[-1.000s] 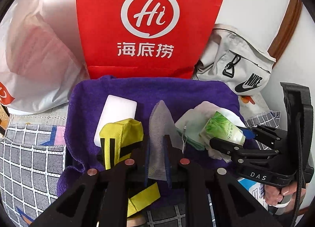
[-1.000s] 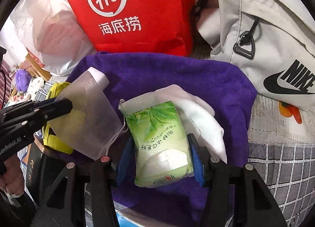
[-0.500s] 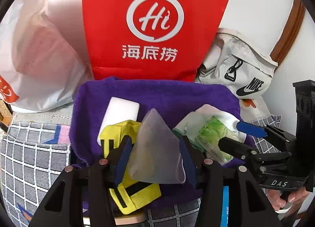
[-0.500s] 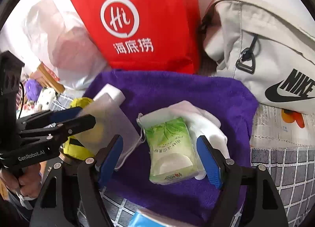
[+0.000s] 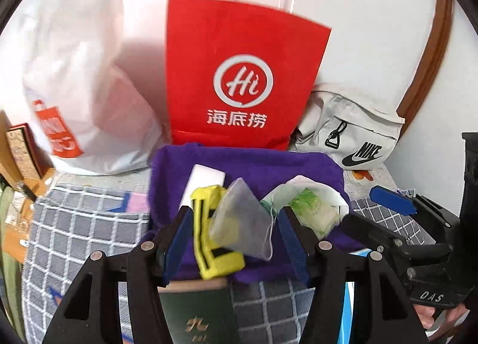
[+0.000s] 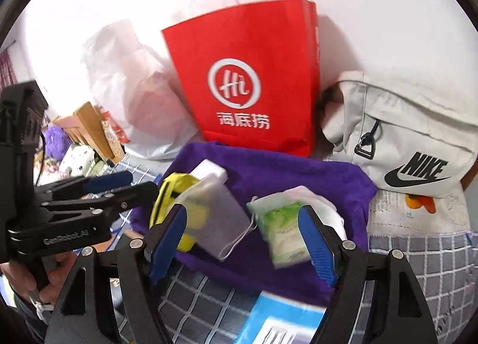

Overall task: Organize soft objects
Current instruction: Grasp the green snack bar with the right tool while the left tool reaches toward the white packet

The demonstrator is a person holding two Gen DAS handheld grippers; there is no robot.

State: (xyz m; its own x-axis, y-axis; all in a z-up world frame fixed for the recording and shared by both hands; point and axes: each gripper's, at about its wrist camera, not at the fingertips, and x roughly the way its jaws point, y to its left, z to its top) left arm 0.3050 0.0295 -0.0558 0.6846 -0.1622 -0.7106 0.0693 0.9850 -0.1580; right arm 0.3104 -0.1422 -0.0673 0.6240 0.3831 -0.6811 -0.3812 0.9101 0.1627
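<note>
Here, the left gripper (image 5: 233, 242) is seen w/ jaws opening, nothing pinched; the mesh pouch (image 5: 242, 224) lies between them on the purple towel (image 5: 269, 170). The right gripper (image 6: 243, 242) is spread wide, empty; the tissue pack (image 6: 282, 233) is blurred, partly hidden by one pad.

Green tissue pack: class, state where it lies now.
In the right wrist view the green tissue pack lies on the purple towel, right of the mesh pouch, against white cloth.
</note>
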